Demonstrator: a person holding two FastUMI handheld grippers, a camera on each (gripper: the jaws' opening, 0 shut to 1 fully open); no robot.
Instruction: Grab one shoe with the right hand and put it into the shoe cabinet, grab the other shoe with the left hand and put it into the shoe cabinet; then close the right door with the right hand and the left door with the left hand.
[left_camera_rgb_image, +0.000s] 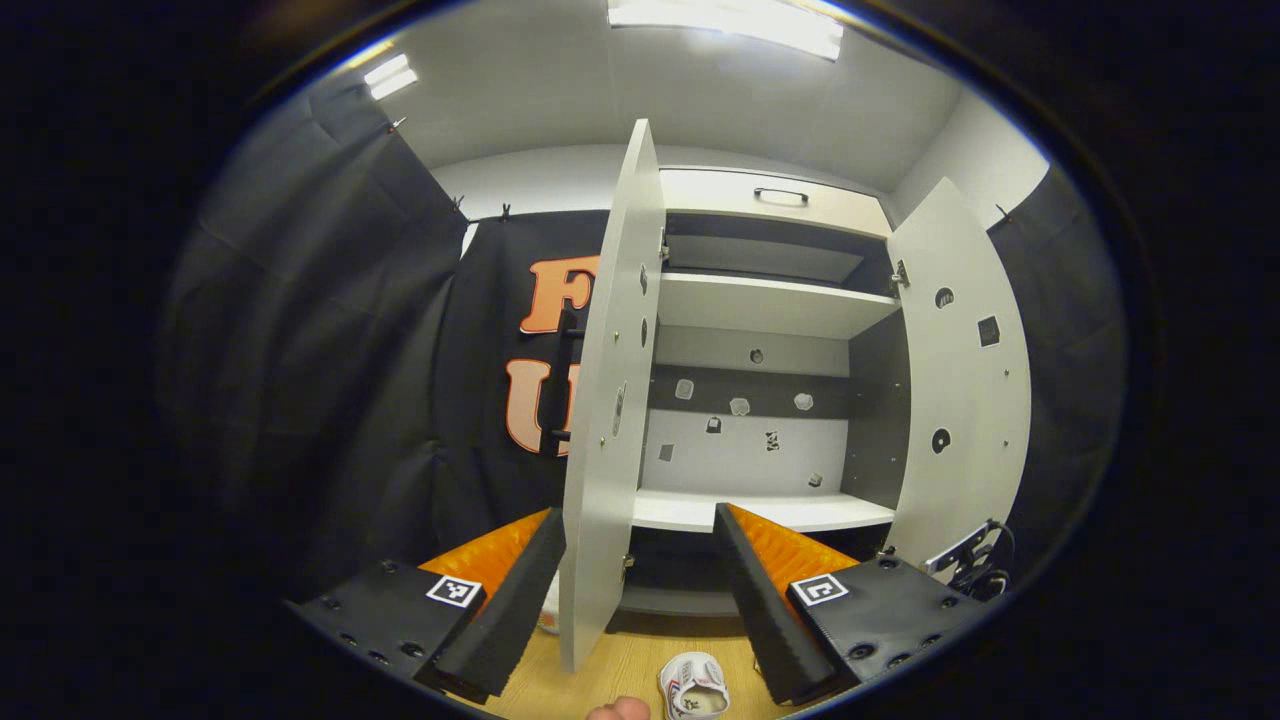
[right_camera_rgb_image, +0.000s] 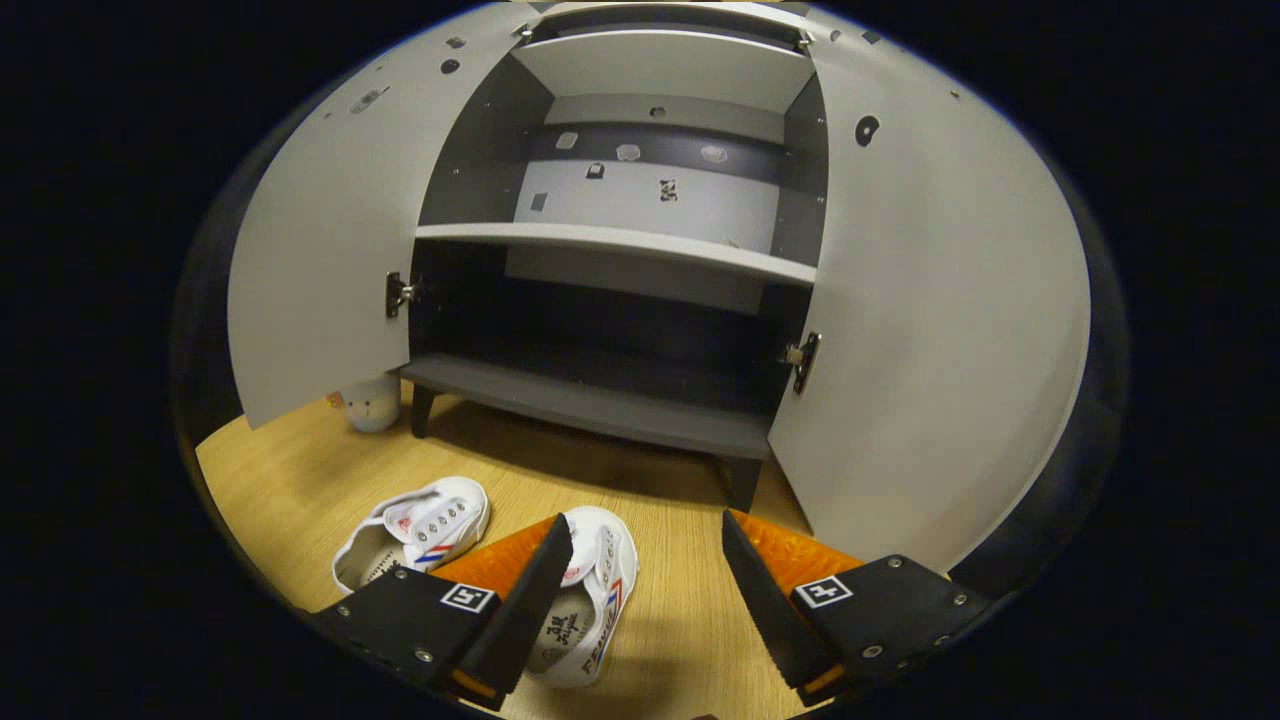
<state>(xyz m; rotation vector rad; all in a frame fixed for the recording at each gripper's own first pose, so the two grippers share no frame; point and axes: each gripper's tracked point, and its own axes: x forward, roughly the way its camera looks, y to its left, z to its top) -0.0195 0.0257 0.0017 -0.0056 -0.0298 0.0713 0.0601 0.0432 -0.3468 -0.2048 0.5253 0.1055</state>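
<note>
Your right gripper (right_camera_rgb_image: 640, 590) hangs low over the wooden floor (right_camera_rgb_image: 690, 620), jaws spread wide and holding nothing, tilted down toward the near shoe (right_camera_rgb_image: 590, 600). That shoe lies just beside the left finger, partly under it, toe toward the cabinet (right_camera_rgb_image: 600, 400); the second shoe (right_camera_rgb_image: 415, 530) rests close by on its left, well short of the bottom shelf. Your left gripper (left_camera_rgb_image: 640, 590) is held higher and roughly level, facing the middle shelves, jaws also apart and empty, with the edge of the left door (left_camera_rgb_image: 605, 400) standing between its fingers and one shoe (left_camera_rgb_image: 693, 685) on the floor below.

Both doors stand open, the right door (right_camera_rgb_image: 940, 330) swung wide beside your right gripper, and no shoe is shelved yet.

Risks from here, by judgement: closing the right jaws now could catch only the shoe's soft rim, so it may fold and slip out on the lift. A hurried swing could knock the shoe into the cabinet's foot or the lower shelf edge. Your left gripper sits so near the door's edge that a forward push could bump it and swing it.
</note>
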